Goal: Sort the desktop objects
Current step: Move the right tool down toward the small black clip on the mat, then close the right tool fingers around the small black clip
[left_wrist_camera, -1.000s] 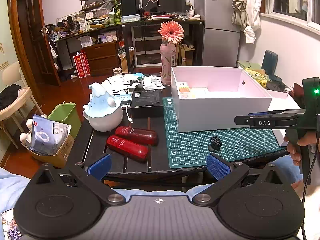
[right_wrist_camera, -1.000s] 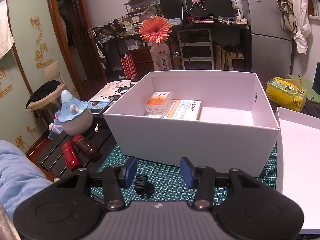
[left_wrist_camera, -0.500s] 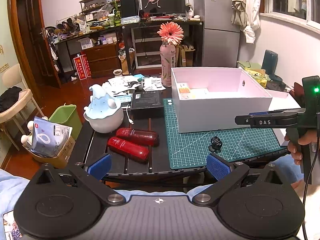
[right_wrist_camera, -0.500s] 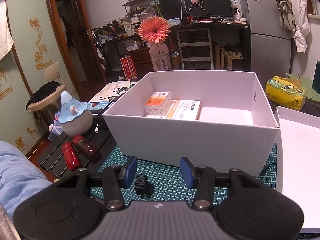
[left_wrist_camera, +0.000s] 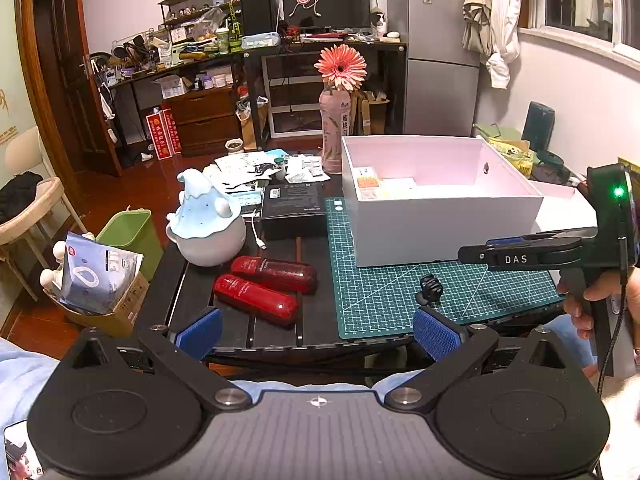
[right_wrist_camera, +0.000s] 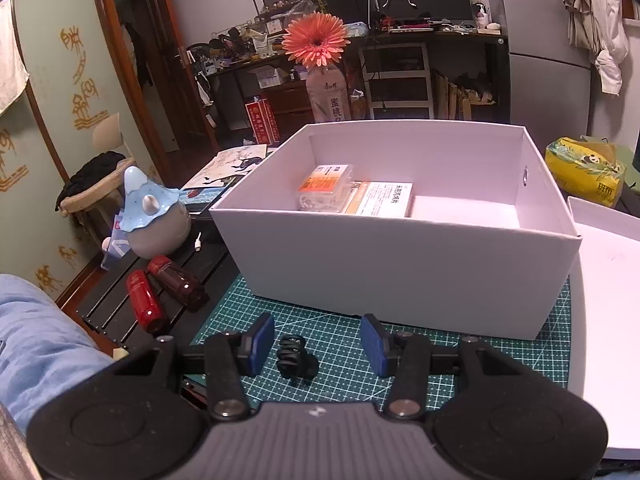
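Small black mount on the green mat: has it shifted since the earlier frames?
No. The small black mount sits in the same spot on the green mat, just in front of the white box, between the right claw's open pads.

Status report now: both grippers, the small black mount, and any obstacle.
Left gripper open, empty. Right gripper open, black mount between the pads, not gripped. White box just behind; nothing blocking.

Lilac walls, red wood floor (left_wrist_camera: 132,184), cluttered desk (left_wrist_camera: 320,42), grey fridge (left_wrist_camera: 436,60).
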A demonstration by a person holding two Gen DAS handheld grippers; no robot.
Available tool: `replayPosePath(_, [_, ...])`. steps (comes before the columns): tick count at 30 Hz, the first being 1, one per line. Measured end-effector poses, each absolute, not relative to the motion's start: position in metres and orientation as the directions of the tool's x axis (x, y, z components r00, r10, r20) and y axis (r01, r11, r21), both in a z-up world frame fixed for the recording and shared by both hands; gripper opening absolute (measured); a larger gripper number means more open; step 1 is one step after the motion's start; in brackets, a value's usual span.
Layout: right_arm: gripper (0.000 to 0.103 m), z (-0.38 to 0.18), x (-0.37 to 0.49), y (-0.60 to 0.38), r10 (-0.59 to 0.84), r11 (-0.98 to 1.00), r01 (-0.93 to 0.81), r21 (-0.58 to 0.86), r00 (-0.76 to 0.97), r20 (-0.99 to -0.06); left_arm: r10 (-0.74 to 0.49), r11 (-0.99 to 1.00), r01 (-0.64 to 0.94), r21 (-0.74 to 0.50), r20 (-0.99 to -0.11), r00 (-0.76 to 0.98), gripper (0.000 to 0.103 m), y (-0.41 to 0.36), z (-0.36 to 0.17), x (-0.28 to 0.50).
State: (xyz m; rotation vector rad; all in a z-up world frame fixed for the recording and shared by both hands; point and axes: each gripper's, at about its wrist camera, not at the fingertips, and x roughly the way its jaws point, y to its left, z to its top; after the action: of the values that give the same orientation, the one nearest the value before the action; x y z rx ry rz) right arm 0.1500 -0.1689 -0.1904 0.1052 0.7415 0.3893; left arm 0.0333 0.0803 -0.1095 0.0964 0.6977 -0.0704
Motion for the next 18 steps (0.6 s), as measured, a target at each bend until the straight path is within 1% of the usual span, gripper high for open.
replayPosePath(5, [0.046, -0.196, 0.152, -0.165, 0.386, 0.921, -0.319, 0.226, 0.658, -0.646, -0.036, 0.993, 0.098, 0.061, -0.644, 0.764, 0.103, 0.081, -0.109, 0.034])
replayPosePath(18, [0.046, -0.224, 0.158, -0.136, 0.36, 0.907, -0.407, 0.109, 0.615, -0.702, -0.045, 0.994, 0.102, 0.051, -0.645, 0.763, 0.103, 0.081, -0.109, 0.034])
